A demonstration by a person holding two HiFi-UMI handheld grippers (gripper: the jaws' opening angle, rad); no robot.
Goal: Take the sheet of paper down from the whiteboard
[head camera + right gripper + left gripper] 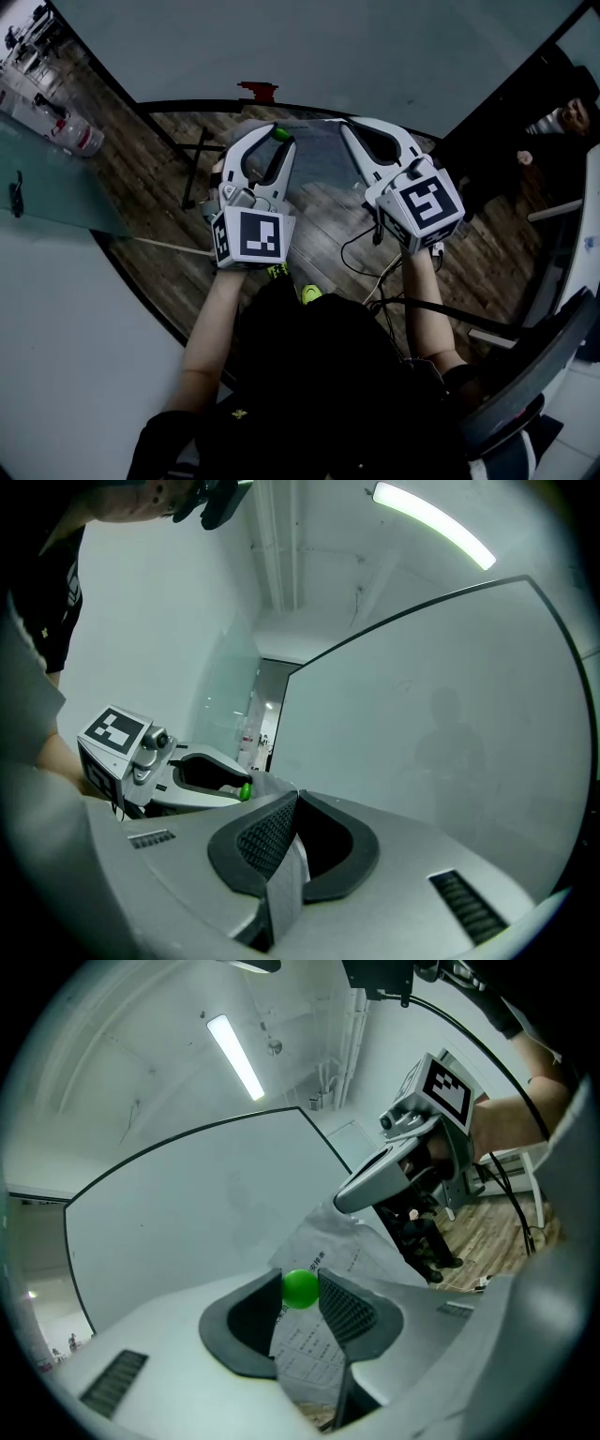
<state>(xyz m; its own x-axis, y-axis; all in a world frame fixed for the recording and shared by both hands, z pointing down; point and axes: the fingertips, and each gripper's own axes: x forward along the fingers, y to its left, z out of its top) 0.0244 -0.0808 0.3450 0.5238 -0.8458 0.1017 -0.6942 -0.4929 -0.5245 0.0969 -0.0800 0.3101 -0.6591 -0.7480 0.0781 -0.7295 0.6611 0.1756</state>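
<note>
We find no brand name anywhere. The only writing is on the sheet of paper (319, 1340): a printed table with rows of small characters, too small and dim for us to read. Each gripper's cube carries black-and-white square markers, patterns rather than words.

The sheet is off the whiteboard (187, 1213), held in front of it, stretched between the two grippers. The left gripper (300, 1296) has its jaws closed on a small green ball (300, 1288) at the pad tips. The sheet passes down between the same pads, so ball and paper are pinched together. The right gripper (292, 808) has its jaws pressed together on an edge of the sheet, which shows there as a thin grey strip running back between the pads.

From the head view most of the sheet (321, 150) is covered by the two grippers, and only a grey band shows between their tips. We cannot tell whether its far edge touches the board. A small red object (258, 91) sits at the board's lower edge; we cannot make out what it is. In the left gripper view, a seated person in dark clothes (427, 1237) is partly hidden behind the right gripper. The person's forearms (211, 328) are cut off by a dark garment below.
</note>
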